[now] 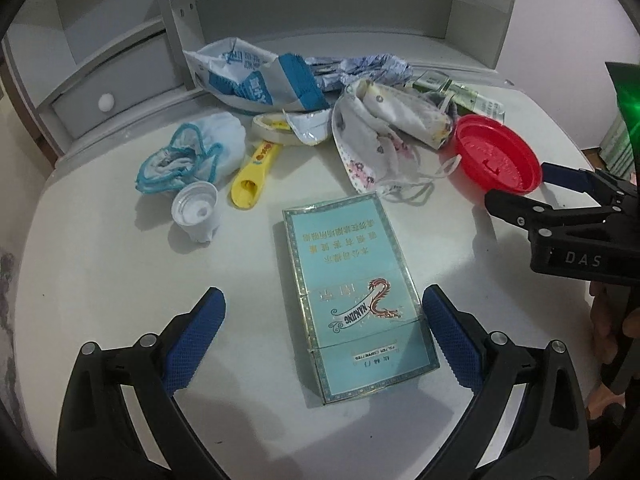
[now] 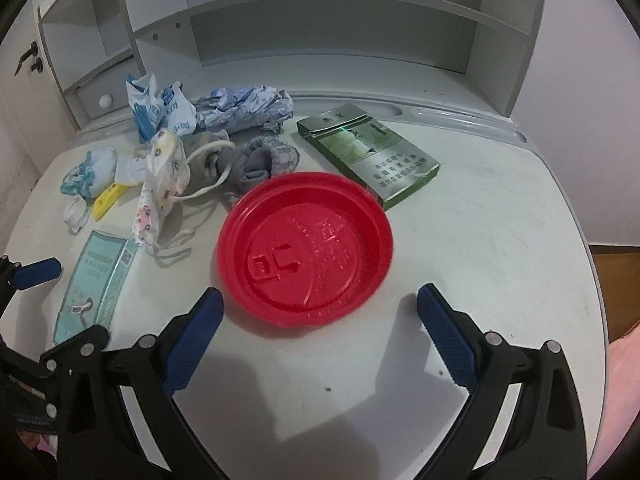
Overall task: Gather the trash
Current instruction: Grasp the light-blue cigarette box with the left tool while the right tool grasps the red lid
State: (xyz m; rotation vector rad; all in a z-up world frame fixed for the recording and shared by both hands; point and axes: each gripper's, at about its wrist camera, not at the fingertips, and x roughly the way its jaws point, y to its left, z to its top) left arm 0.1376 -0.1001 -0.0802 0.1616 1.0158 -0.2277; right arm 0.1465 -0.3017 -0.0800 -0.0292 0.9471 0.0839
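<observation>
Left gripper: jaws spread wide, straddling the near end of the light blue cigarette pack, which lies flat on the white desk; right pad just beside its edge, contact not determinable. Right gripper: jaws fully apart, nothing held, poised over the near rim of the red plastic lid, right of the pack.
</observation>
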